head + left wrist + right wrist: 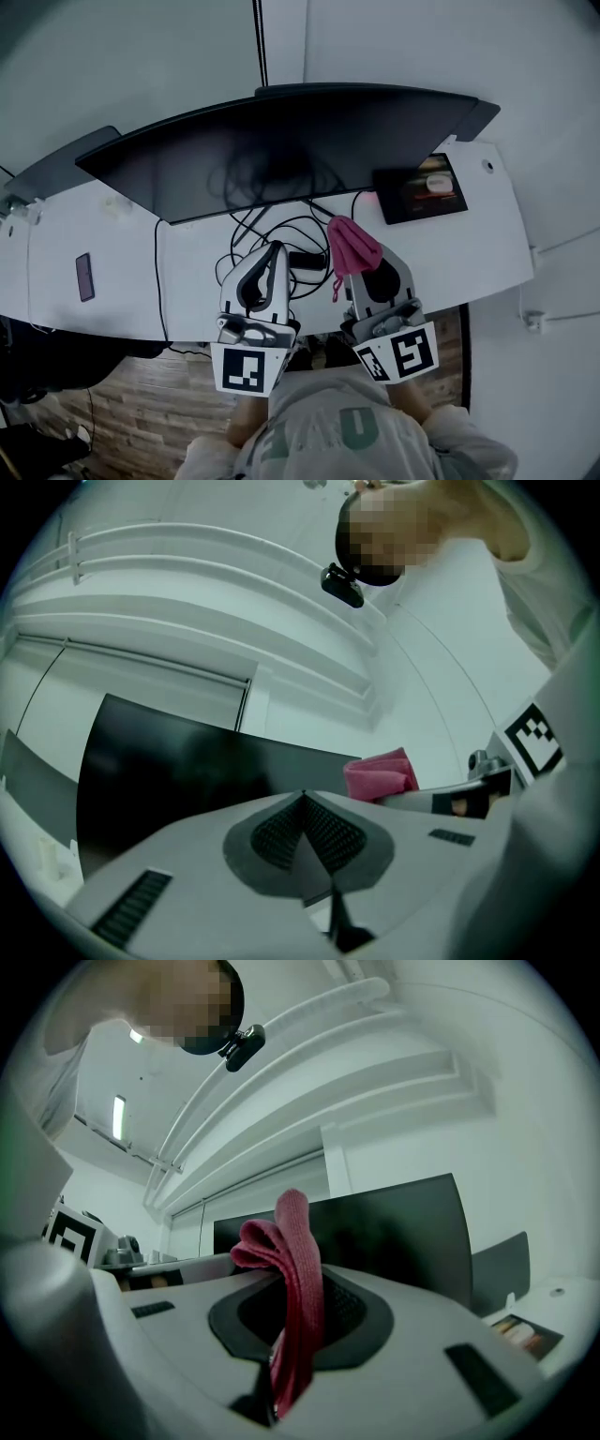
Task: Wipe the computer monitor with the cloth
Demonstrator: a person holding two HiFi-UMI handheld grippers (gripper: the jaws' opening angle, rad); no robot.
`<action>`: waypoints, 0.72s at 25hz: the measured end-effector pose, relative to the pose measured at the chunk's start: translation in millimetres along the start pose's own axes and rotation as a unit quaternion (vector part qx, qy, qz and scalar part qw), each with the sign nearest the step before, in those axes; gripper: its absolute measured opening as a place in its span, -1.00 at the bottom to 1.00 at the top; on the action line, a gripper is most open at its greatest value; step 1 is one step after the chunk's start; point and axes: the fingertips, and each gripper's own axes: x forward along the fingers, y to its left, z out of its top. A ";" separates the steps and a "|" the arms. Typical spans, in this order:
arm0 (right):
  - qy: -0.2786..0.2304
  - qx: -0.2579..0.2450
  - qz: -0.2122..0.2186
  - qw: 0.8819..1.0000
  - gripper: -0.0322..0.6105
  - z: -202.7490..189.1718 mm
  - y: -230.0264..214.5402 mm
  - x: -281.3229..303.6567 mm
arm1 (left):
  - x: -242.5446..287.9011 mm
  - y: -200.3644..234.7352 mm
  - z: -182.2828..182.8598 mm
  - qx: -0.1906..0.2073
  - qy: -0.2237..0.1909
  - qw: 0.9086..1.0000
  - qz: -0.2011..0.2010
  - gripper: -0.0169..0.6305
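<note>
We see one white surface (122, 281) running left to right, and on its far part one wide, dark computer monitor (281, 141) that spans most of it. One greyer panel (66, 164) juts out past the monitor's left end; we cannot tell what it is. Nearer to us are the two grippers, side by side above the surface's near edge and pointing toward the monitor. The left gripper (272, 251) has its jaws pressed together with nothing between them. The right gripper (373, 279) is clamped on the one pink cloth (352, 246), which bunches up above its jaws, just short of the monitor's lower edge and apart from the screen. One tablet (420, 188) with a lit picture lies to the right, near the monitor. A tangle of dark cables (277, 234) spreads below the monitor's middle, beyond the gripper tips. One dark phone (84, 277) lies flat far to the left.
</note>
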 end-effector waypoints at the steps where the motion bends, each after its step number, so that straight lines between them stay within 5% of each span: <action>1: -0.002 0.000 0.002 1.000 -0.73 0.6 -2.5 0.6 | 3.2 -0.9 -0.8 0.002 -0.002 1.000 0.001 -0.91; 18: -0.001 0.007 0.007 1.000 -0.73 -0.7 -54.6 -2.9 | 60.7 -36.7 -6.1 -0.014 0.002 1.000 -0.017 -0.91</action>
